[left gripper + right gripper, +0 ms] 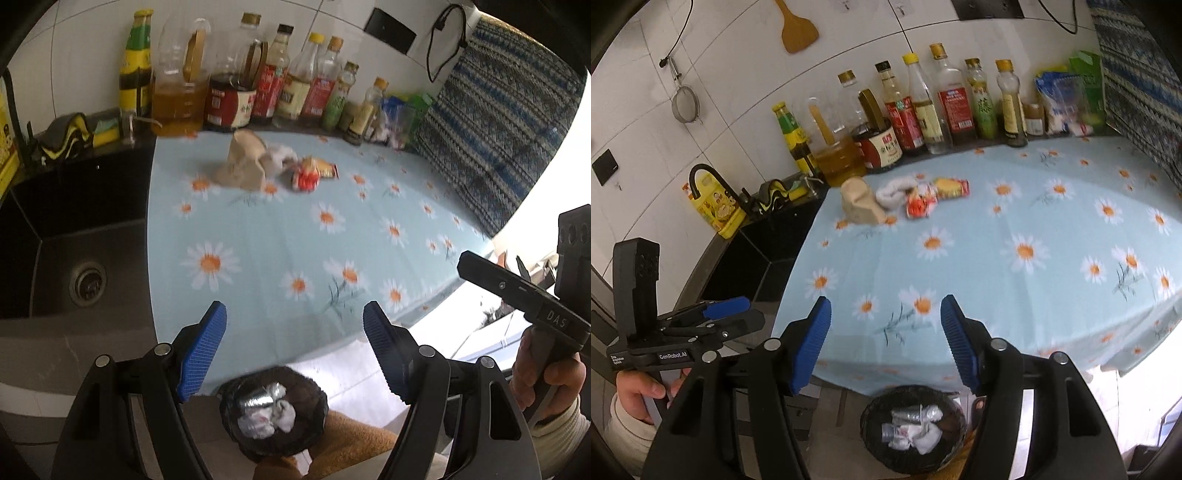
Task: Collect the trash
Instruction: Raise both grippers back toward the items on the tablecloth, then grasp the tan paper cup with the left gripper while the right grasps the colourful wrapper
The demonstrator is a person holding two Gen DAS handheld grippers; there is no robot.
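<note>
Between pickups: left gripper (295,347) and right gripper (884,339) fingers spread, empty, above black bin (912,428). Crumpled brown paper bag (858,206), red wrappers (923,203) beyond bin, mid-surface (997,295). Next: reach, pinch one.

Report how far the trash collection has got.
Partly done. The black-lined bin on the floor below the table edge already holds crumpled white and silvery trash. Nothing is in hand: the left gripper and right gripper are both open and empty. Left on the daisy tablecloth: a brown paper bag, a white wad and red-and-yellow wrappers.
</note>
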